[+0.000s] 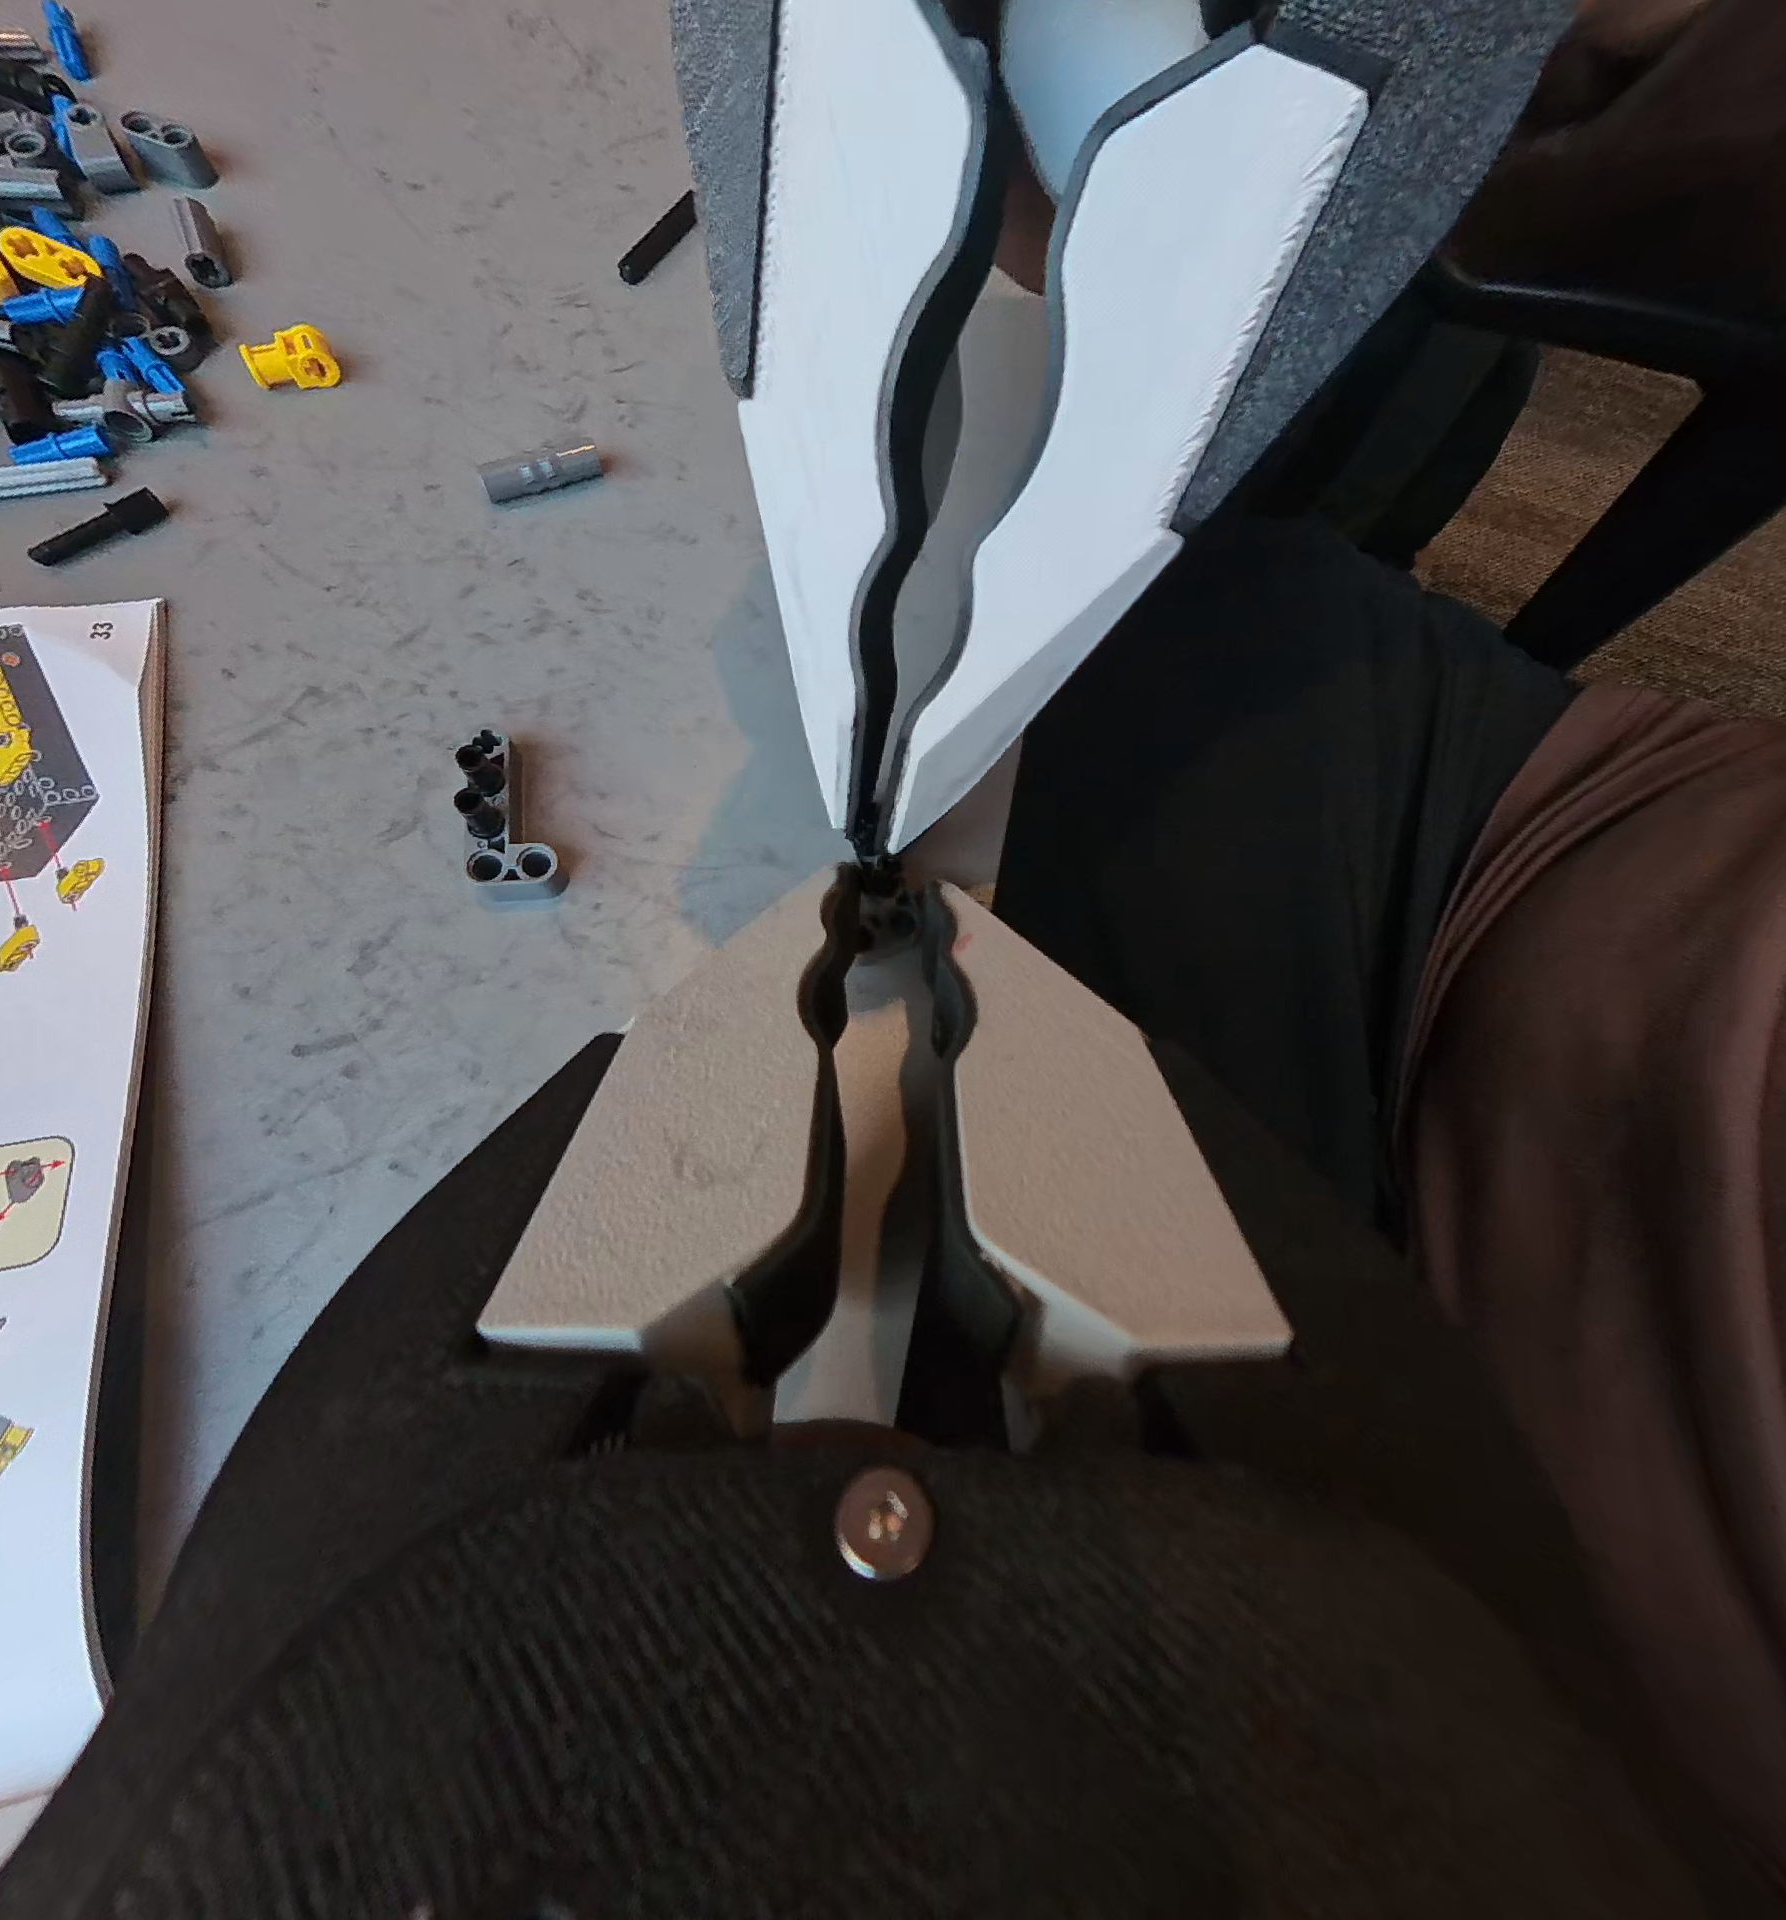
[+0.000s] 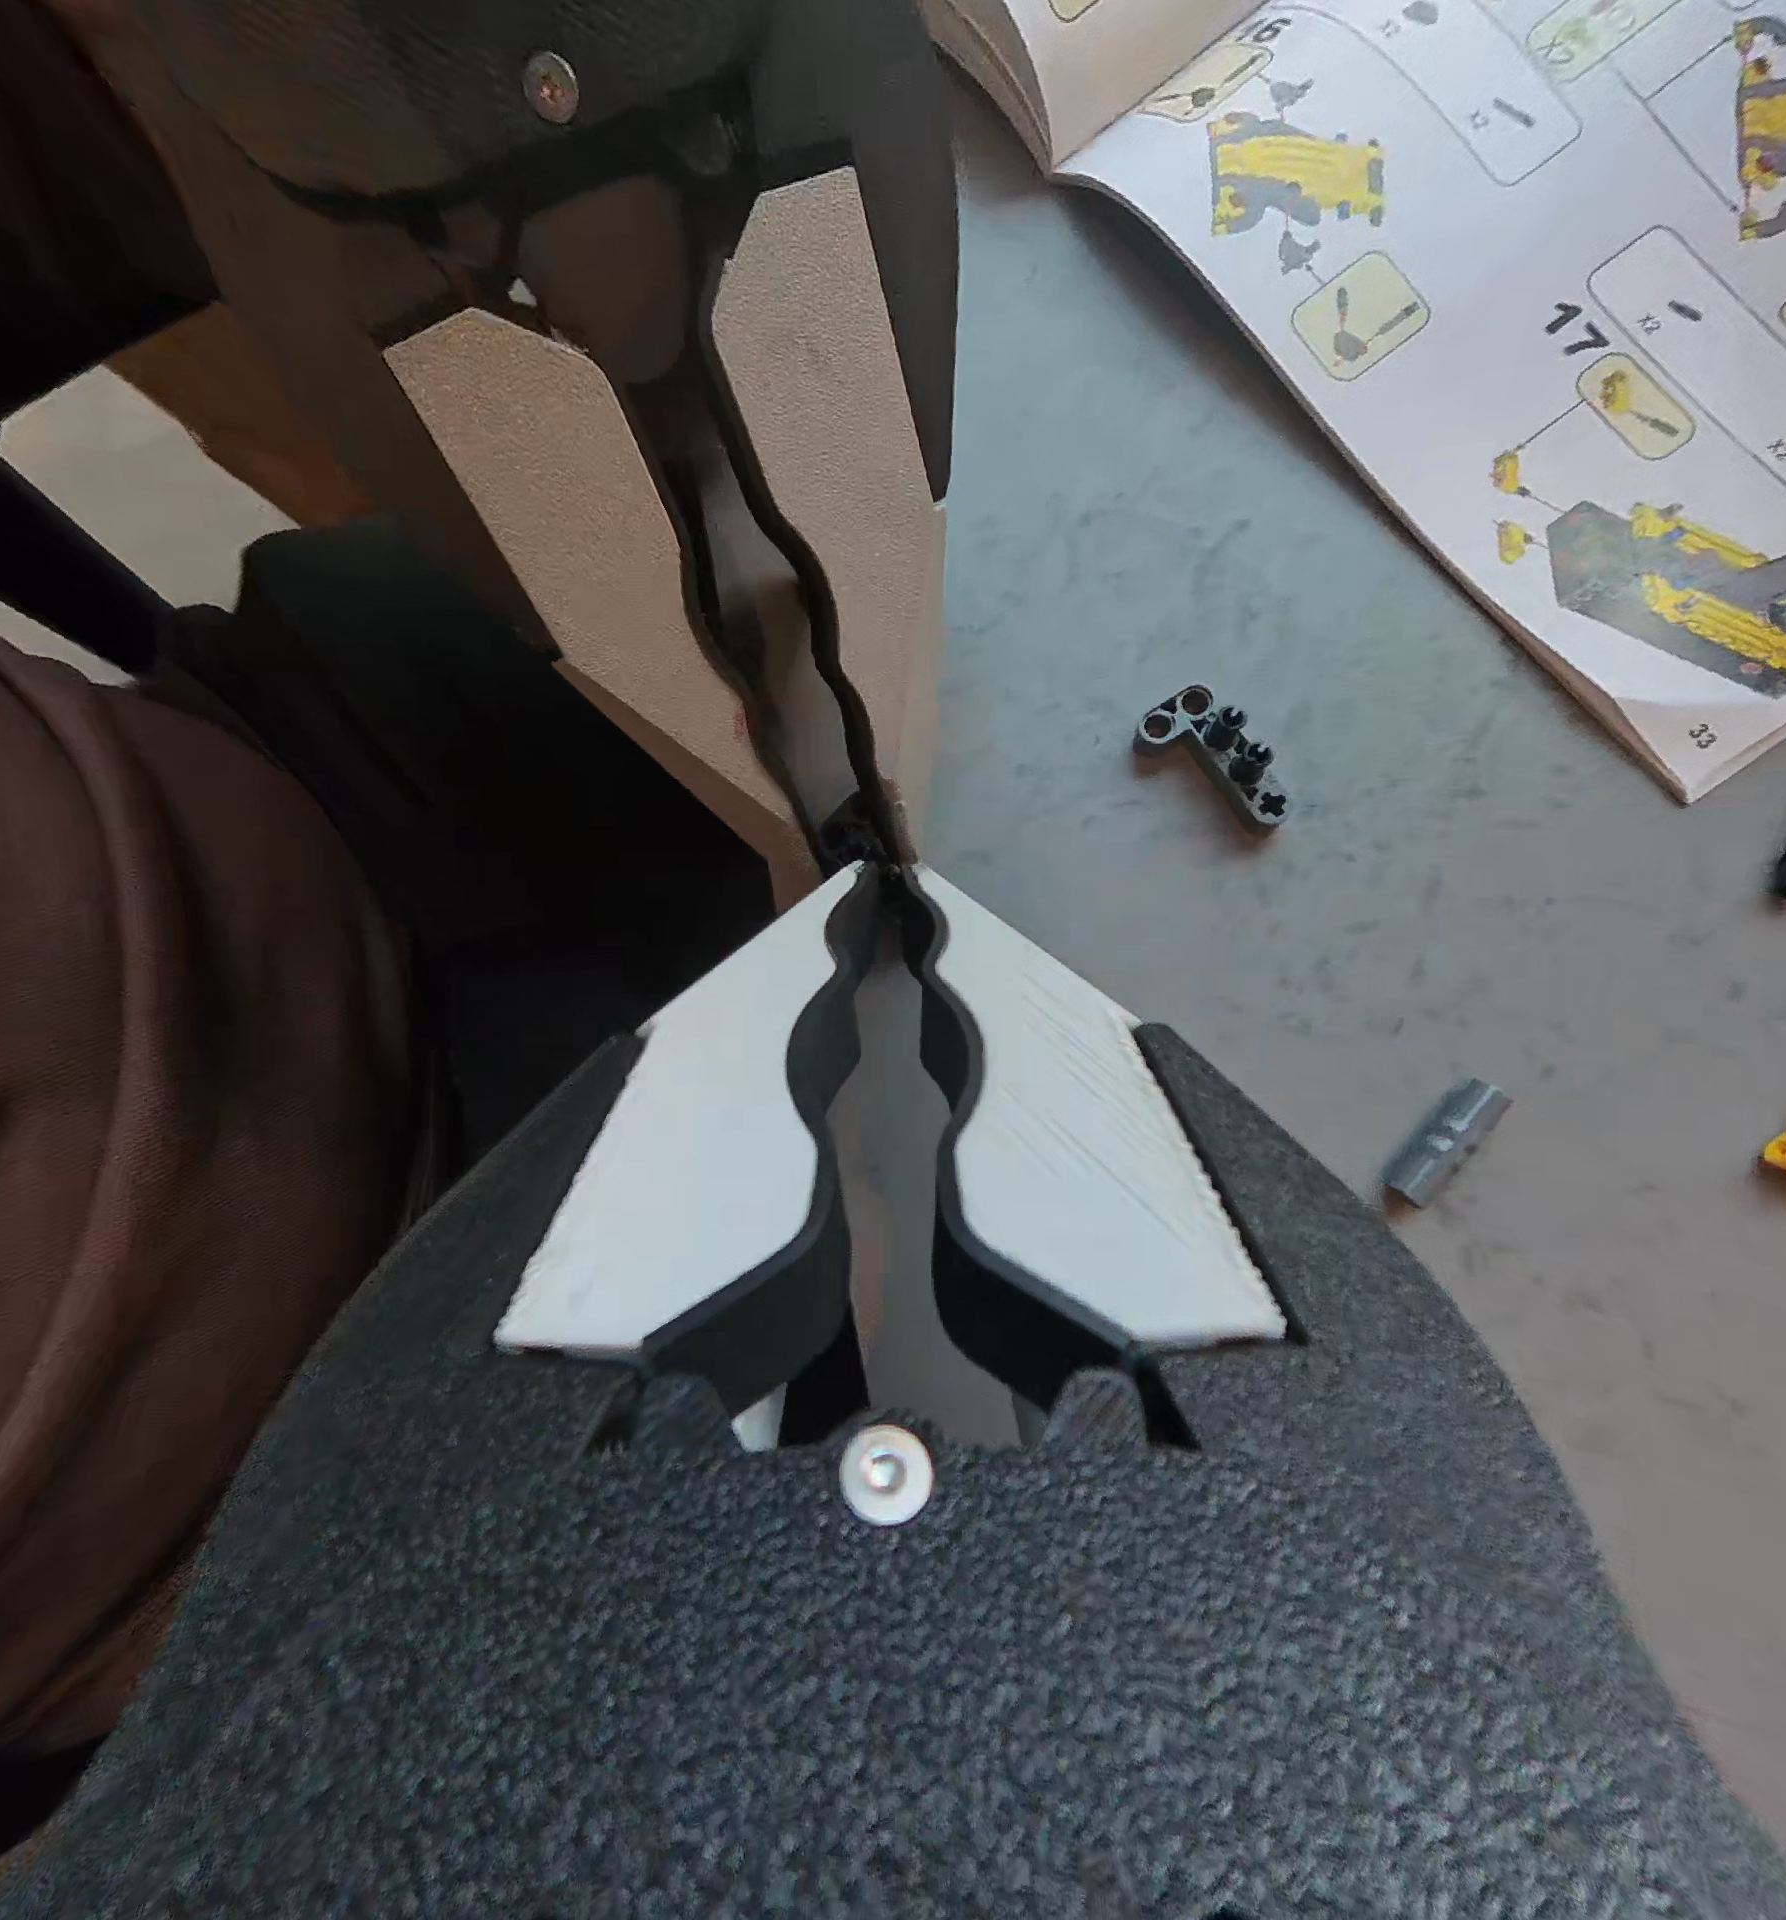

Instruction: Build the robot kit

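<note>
My left gripper is shut on a small dark grey piece with round holes, held above the near edge of the grey table. My right gripper is shut, with a thin black bit pinched at its tips; I cannot tell what it is. The two grippers meet tip to tip. The right gripper comes down from the top of the left wrist view. The left gripper comes down from the top of the right wrist view.
A grey L-shaped beam with black pins lies beside the grippers. An open instruction booklet, a grey connector, a yellow piece and a pile of loose pieces lie farther off. A person's brown sleeve is close. The grippers are tip to tip, or close to it. From either gripper's tips it is about 10 cm to the grey connector. Seen from the right wrist view as well.
</note>
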A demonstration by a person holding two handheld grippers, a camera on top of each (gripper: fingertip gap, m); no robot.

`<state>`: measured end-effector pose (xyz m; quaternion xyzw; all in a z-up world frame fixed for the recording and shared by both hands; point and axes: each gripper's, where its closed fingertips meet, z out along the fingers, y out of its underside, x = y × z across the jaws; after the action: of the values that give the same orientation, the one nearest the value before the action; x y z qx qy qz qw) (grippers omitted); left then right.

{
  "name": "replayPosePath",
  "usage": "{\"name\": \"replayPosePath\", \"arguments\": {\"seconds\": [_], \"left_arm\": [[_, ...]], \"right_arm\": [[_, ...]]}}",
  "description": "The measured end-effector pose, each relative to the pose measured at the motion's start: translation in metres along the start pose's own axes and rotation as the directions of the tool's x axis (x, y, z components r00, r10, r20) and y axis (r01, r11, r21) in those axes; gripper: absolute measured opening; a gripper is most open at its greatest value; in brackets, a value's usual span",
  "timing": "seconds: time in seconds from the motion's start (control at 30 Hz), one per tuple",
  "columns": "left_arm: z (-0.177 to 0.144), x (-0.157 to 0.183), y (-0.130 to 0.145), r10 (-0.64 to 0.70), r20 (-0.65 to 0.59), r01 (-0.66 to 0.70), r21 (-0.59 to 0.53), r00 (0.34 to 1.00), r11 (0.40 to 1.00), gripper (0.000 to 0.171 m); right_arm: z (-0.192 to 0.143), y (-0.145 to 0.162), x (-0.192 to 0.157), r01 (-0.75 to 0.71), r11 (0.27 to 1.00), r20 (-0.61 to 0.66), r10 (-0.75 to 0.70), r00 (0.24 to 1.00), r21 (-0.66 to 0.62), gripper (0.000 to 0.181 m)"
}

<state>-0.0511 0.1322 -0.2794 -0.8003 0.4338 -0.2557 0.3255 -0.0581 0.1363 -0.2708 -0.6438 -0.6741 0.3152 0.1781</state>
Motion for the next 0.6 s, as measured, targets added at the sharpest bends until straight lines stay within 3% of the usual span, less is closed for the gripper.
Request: {"name": "replayPosePath", "arguments": {"seconds": [0.1, 0.17, 0.23, 0.4, 0.6], "left_arm": [[0.0, 0.0, 0.0, -0.001, -0.004, 0.001, 0.0, 1.0, 1.0, 0.008], [0.0, -0.001, -0.001, -0.004, 0.002, 0.004, 0.005, 1.0, 1.0, 0.008], [0.0, -0.003, -0.001, -0.013, 0.012, 0.013, 0.009, 1.0, 1.0, 0.008], [0.0, -0.002, -0.001, -0.012, 0.011, 0.012, 0.007, 1.0, 1.0, 0.008], [0.0, -0.002, -0.001, -0.016, 0.009, 0.016, 0.007, 1.0, 1.0, 0.008]], "right_arm": [[0.0, 0.001, 0.0, -0.108, 0.994, 0.08, 0.108, 0.991, 0.002, 0.004], [0.0, -0.002, 0.003, -0.099, 0.995, 0.07, 0.098, 0.993, 0.019, 0.004], [-0.002, -0.004, 0.003, -0.068, 0.995, 0.049, 0.065, 0.997, 0.067, 0.004], [-0.023, -0.022, 0.005, -0.152, 0.956, 0.102, 0.13, 0.986, 0.253, 0.0], [-0.008, -0.007, 0.003, -0.02, 0.994, -0.032, 0.024, 0.999, 0.111, 0.0]]}}
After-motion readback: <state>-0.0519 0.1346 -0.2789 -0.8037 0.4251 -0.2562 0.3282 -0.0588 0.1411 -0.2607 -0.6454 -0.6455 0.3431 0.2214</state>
